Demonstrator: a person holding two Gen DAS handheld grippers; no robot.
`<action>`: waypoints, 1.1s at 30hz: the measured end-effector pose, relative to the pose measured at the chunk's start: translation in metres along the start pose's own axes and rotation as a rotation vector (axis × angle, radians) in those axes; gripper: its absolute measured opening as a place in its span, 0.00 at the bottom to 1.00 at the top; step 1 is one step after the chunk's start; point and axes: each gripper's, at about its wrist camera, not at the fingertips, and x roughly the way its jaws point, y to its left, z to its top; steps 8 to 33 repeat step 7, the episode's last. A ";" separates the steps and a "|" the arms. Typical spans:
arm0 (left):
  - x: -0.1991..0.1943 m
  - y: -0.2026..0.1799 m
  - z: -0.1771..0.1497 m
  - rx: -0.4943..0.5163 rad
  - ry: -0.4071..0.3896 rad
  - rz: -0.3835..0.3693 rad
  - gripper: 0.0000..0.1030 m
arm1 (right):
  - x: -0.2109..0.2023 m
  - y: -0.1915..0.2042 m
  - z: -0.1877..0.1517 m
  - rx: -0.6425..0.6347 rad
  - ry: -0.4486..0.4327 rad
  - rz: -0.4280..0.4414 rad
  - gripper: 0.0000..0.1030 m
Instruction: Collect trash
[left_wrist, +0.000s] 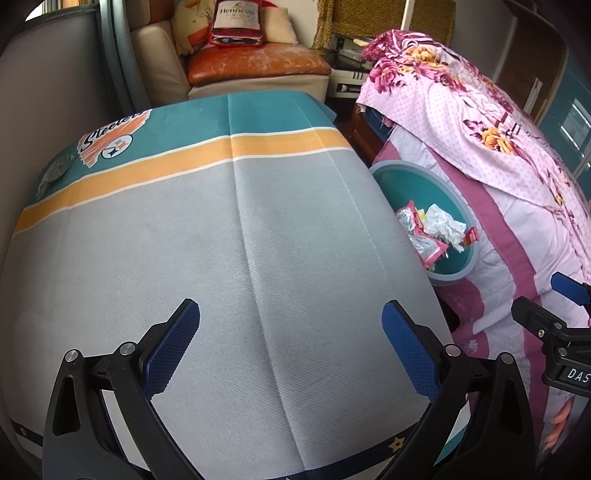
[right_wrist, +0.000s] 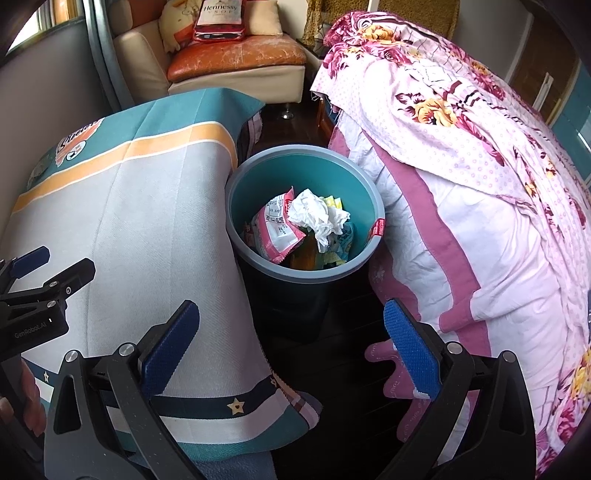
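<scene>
A teal trash bin with a grey-blue rim (right_wrist: 306, 275) stands on the dark floor between the cloth-covered table and the bed. It holds a crumpled white tissue (right_wrist: 317, 216), a pink-and-white snack wrapper (right_wrist: 275, 230) and other scraps. The bin also shows in the left wrist view (left_wrist: 406, 177), with the tissue (left_wrist: 443, 223) in it. My left gripper (left_wrist: 291, 347) is open and empty over the grey part of the tablecloth. My right gripper (right_wrist: 291, 347) is open and empty, above the floor just in front of the bin. The right gripper's fingertip (left_wrist: 567, 286) shows at the right edge of the left view.
The table wears a grey, orange and teal cloth (left_wrist: 221, 229) with a Steelers logo. A bed with a pink floral quilt (right_wrist: 461, 177) fills the right side. An armchair with an orange cushion (right_wrist: 236, 55) and a Hennessy pillow stands at the back.
</scene>
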 end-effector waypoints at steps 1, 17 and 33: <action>0.001 0.001 0.001 0.000 0.002 0.001 0.96 | 0.001 0.000 0.000 -0.001 0.000 0.000 0.93; 0.006 0.004 -0.001 -0.024 0.017 0.000 0.96 | 0.002 0.005 0.002 -0.005 0.005 0.002 0.93; 0.006 0.004 -0.001 -0.024 0.017 0.000 0.96 | 0.002 0.005 0.002 -0.005 0.005 0.002 0.93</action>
